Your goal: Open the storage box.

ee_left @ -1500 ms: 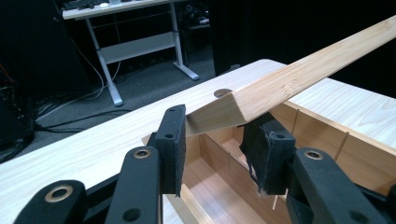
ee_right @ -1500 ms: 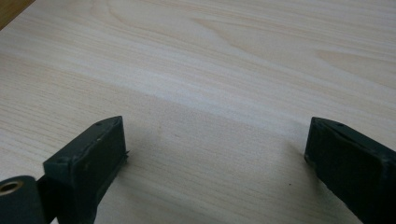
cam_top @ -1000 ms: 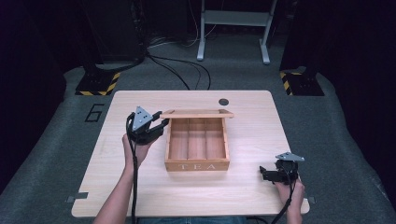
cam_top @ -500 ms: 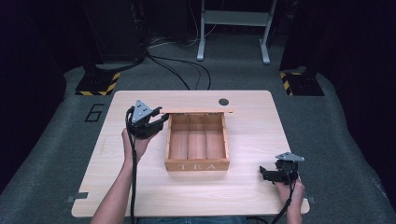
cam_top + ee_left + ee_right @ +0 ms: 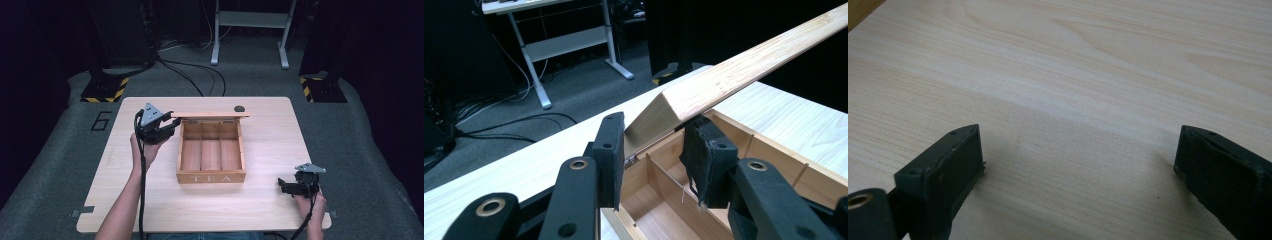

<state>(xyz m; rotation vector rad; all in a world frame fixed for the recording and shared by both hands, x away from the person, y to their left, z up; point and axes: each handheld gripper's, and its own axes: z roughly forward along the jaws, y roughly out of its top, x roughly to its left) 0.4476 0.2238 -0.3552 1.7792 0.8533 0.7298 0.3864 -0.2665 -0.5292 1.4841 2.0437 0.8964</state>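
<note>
your left gripper (image 5: 651,150) is at the corner of the lid (image 5: 744,70) of the tea box (image 5: 211,152), in the middle of the table (image 5: 270,210). its jaws sit on both sides of that corner, but you can't tell if they pinch it. the lid could slip and bang shut if your hold is loose. your right gripper (image 5: 295,186) rests wide open near the front right edge. the lid looks raised a bit higher than a second ago.
</note>
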